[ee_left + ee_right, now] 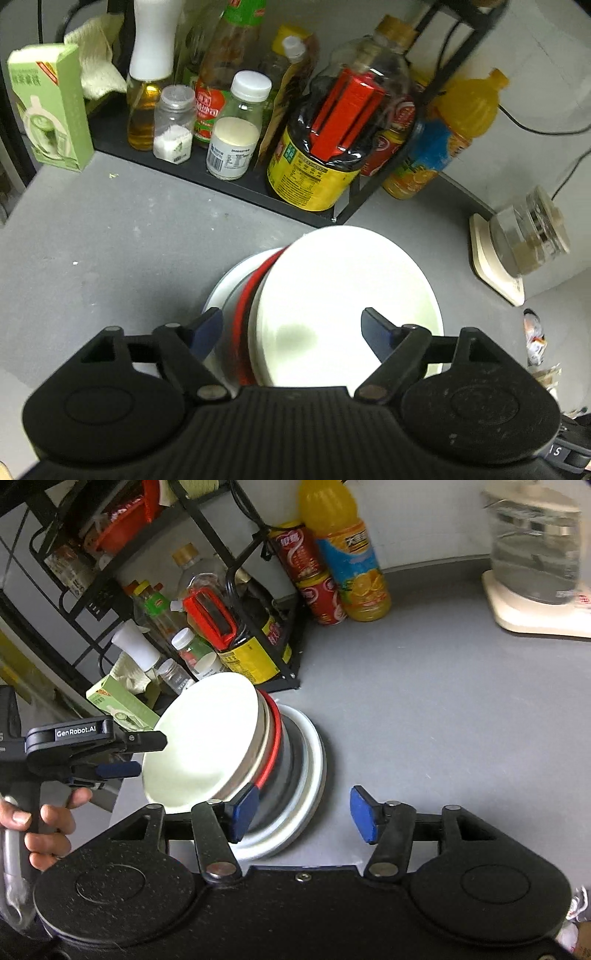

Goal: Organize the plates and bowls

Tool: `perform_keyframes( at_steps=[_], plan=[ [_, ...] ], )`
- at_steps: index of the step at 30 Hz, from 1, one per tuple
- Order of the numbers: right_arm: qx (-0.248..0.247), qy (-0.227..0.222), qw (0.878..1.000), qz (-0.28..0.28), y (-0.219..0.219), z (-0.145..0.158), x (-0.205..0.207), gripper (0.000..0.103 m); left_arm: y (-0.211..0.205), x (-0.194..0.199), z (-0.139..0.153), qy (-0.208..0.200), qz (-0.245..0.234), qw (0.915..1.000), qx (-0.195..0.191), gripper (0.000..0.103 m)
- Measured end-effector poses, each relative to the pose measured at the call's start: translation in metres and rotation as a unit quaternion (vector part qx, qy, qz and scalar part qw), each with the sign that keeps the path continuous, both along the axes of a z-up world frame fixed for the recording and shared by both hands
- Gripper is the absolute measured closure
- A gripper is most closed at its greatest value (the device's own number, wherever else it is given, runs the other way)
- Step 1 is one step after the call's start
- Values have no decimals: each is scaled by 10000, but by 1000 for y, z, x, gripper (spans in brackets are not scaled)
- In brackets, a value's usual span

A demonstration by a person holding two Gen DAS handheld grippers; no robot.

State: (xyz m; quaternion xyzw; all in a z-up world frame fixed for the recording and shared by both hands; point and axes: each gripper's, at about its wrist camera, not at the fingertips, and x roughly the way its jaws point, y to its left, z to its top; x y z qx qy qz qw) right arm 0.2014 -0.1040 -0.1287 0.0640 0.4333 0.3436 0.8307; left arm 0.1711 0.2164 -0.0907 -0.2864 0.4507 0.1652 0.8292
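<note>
A stack of dishes stands on the grey counter: a white plate [314,775] at the bottom, a steel bowl [288,764], a red-rimmed bowl [273,746] and a white bowl [203,746] on top; the white bowl [343,295] also fills the left wrist view. My left gripper [291,328] is open, its blue pads on either side of the stack's top; it shows in the right wrist view [122,757] too. My right gripper [303,812] is open and empty, its left pad [243,808] beside the stack's lower edge, its right pad over bare counter.
A black wire rack [229,184] behind the stack holds sauce bottles, jars and a large soy bottle [325,147]. A juice bottle [347,554] and red cans [314,579] stand beside it. A glass kettle on a cream base [535,572] sits far right. A green carton [51,107] stands left.
</note>
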Motion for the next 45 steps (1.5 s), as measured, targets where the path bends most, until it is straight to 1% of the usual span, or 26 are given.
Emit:
perform_keyframes(
  at_steps=[1, 2, 3, 4, 6, 9, 10, 13, 15, 17, 19, 22, 30, 34, 37, 45],
  plan=[
    [13, -39, 10000, -50, -5, 4, -8, 38, -4, -5, 2, -15, -14, 10000, 61, 22],
    [92, -111, 9999, -70, -9, 7, -17, 28, -6, -9, 4, -10, -17, 10000, 96, 22],
    [167, -193, 9996, -99, -14, 11, -26, 25, -9, -15, 6, 63, 27, 9999, 117, 22],
    [195, -247, 9994, -153, -18, 13, -34, 24, -12, -20, 8, 117, 82, 9998, 118, 22],
    [222, -297, 9989, -281, -26, 16, -46, 23, -19, -31, 14, -11, -3, 10000, 90, 21],
    [258, -360, 9980, -449, -36, 18, -65, 23, -33, -44, 23, 11, -158, 9993, 329, 21],
    [251, -387, 9976, -513, -40, 19, -71, 20, -38, -49, 26, -6, -187, 9991, 376, 21],
    [241, -440, 9964, -683, -49, 21, -88, 15, -50, -60, 34, -117, -365, 9987, 334, 19],
    [303, -426, 9955, -785, -55, 24, -97, 13, -58, -67, 37, -137, -479, 9981, 354, 14],
    [333, -461, 9942, -913, -63, 27, -107, 7, -66, -75, 40, -163, -589, 9974, 388, 13],
    [213, -592, 9923, -1068, -67, 33, -118, 4, -74, -82, 42, -192, -714, 9964, 415, 13],
    [207, -683, 9900, -1220, -75, 37, -130, 0, -86, -93, 46, -227, -865, 9949, 459, 12],
    [104, -865, 9834, -1591, -93, 43, -158, 0, -111, -115, 57, -312, -1179, 9903, 664, 11],
    [96, -894, 9806, -1744, -99, 46, -167, 0, -120, -124, 59, -343, -1301, 9884, 709, 9],
    [-52, -987, 9772, -1877, -100, 49, -175, 0, -125, -129, 61, -348, -1365, 9870, 776, 9],
    [-193, -1135, 9740, -1950, -101, 53, -193, 0, -134, -142, 68, -497, -1496, 9830, 940, 9]
  ],
)
